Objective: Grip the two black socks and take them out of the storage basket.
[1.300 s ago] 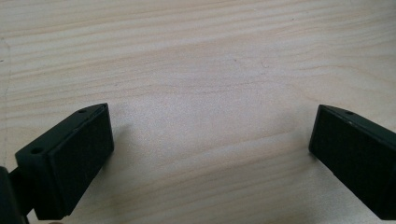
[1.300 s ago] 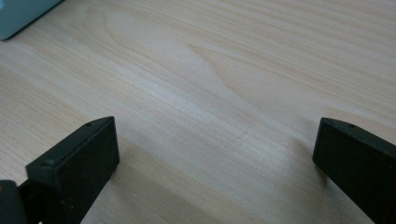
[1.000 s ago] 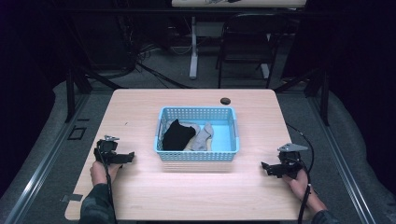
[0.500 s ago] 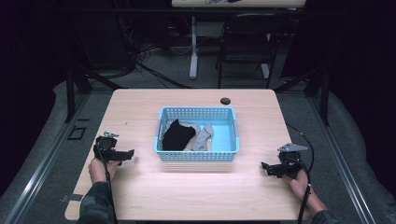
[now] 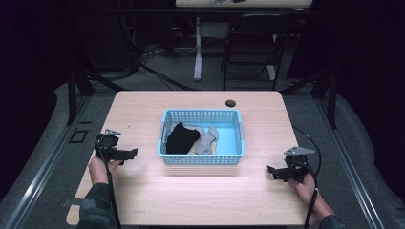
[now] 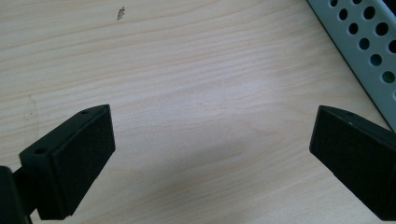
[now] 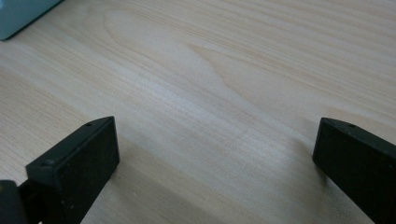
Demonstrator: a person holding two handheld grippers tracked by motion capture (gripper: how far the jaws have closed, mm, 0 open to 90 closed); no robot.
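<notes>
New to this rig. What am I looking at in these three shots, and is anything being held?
No robot here: a person holds a hand-held two-jaw gripper in each hand. The high view looks down on a wooden table; the left gripper sits at the picture's left, the right gripper at its right, both pointing in toward a blue perforated basket in the middle. In the basket lie a black cloth and a grey sock. A small dark round object lies behind it. The other two shots come from cameras riding on the grippers, looking along their black jaws: both pairs stand wide apart over bare wood, holding nothing. The left gripper view catches the basket's wall at its right edge.
</notes>
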